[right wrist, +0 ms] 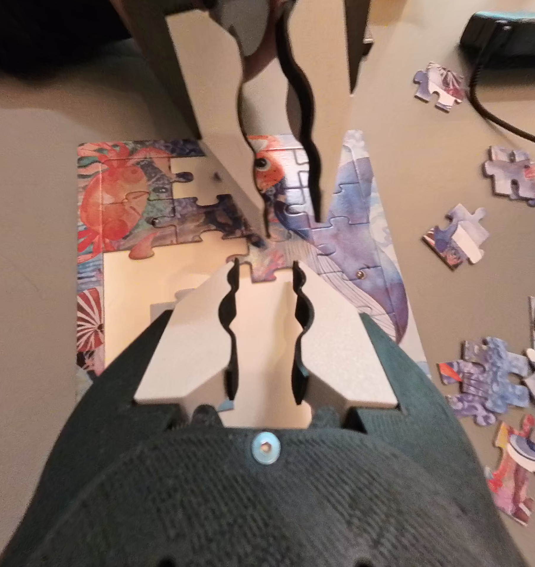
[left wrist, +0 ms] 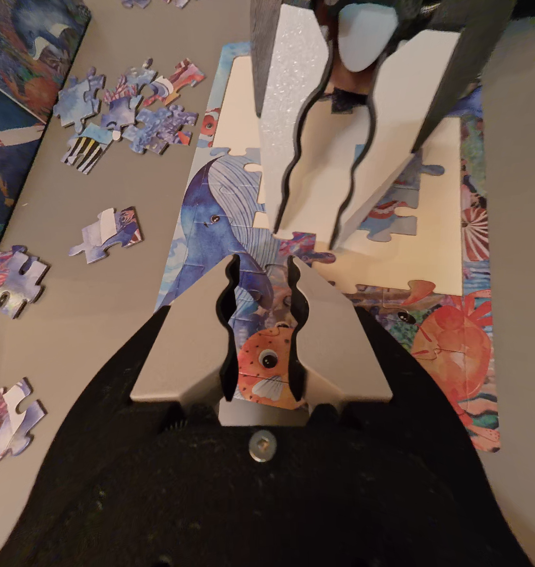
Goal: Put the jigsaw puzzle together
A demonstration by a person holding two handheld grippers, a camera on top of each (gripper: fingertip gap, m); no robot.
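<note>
Hovering both grippers spread and empty — left gripper (left wrist: 263, 260) and right gripper (right wrist: 264, 264) facing tip-to-tip over the coral piece (left wrist: 303, 245) — right one nearer.

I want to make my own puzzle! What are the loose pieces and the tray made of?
Loose pieces: probably thick cardboard, a printed picture on top and brown cut edges. Tray: seemingly cardboard too, with a plain cream, matte floor.
</note>
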